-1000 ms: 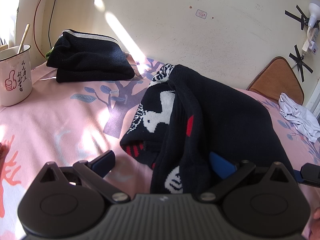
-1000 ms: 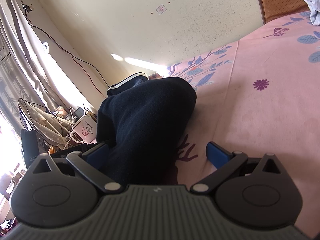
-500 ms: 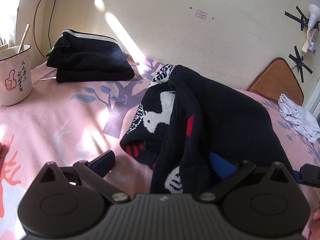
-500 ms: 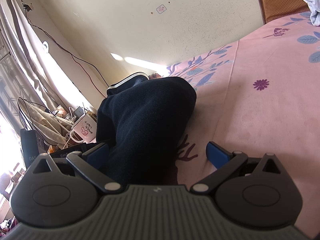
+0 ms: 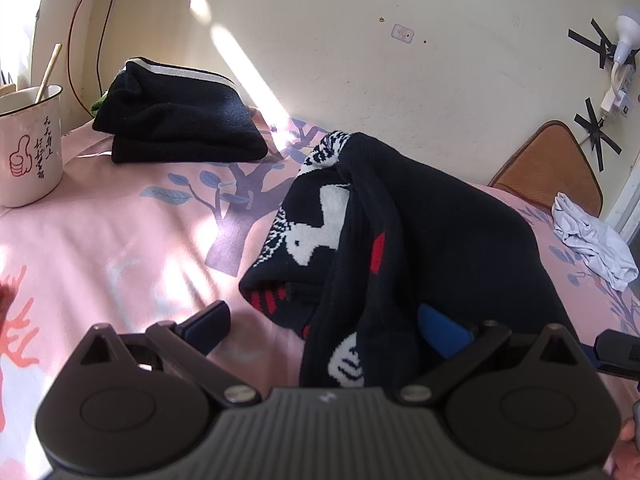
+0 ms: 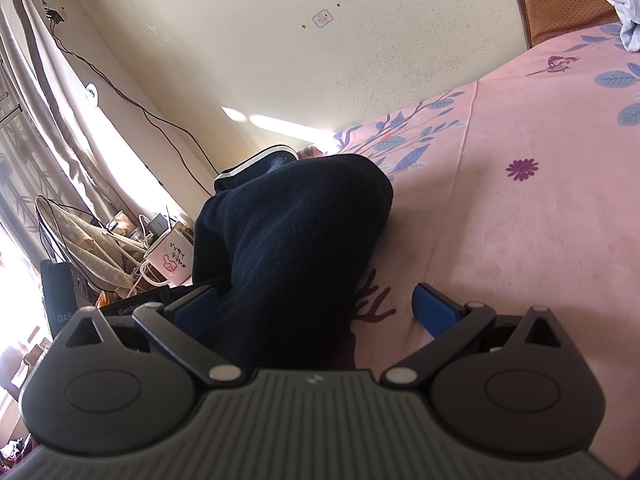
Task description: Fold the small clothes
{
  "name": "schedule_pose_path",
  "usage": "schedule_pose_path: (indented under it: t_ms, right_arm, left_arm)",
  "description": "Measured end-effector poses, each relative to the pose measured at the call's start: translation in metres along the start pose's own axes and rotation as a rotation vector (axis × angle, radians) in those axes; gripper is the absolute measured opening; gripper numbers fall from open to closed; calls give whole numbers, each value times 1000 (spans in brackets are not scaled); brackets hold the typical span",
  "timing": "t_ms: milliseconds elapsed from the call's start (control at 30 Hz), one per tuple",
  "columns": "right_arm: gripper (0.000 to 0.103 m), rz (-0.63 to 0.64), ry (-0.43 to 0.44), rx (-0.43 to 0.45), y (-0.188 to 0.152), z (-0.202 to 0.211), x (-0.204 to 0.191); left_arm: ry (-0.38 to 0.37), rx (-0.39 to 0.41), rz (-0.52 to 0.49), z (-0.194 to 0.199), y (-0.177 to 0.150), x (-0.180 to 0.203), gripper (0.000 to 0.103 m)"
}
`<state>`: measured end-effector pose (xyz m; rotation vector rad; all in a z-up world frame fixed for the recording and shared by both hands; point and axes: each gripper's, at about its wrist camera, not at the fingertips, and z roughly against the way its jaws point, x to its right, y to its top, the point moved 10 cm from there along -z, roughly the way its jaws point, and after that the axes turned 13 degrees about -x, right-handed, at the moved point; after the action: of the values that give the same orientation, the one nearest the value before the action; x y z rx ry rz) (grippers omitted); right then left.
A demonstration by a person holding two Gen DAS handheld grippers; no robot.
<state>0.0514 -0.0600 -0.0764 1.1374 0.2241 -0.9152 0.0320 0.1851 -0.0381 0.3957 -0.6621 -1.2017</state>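
Both grippers' fingers are spread wide. The left gripper (image 5: 324, 320) has the black sweater (image 5: 420, 240) bunched mid-frame over its right finger; the right gripper (image 6: 316, 304) has it against its left finger.

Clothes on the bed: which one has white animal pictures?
The dark sweater between the left gripper's fingers. The folded black one and the crumpled white one show none.
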Motion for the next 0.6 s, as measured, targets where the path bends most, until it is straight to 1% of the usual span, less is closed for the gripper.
schedule_pose_path:
  t_ms: [233, 400, 600]
  right_arm:
    - [103, 0, 4, 1, 1, 1, -1]
    - [103, 0, 3, 1, 1, 1, -1]
    - [103, 0, 4, 1, 1, 0, -1]
  left_arm:
    - [-44, 0, 3, 1, 0, 1, 103]
    - [-92, -11, -13, 2, -1, 3, 103]
    - [-91, -16, -25, 1, -3, 6, 103]
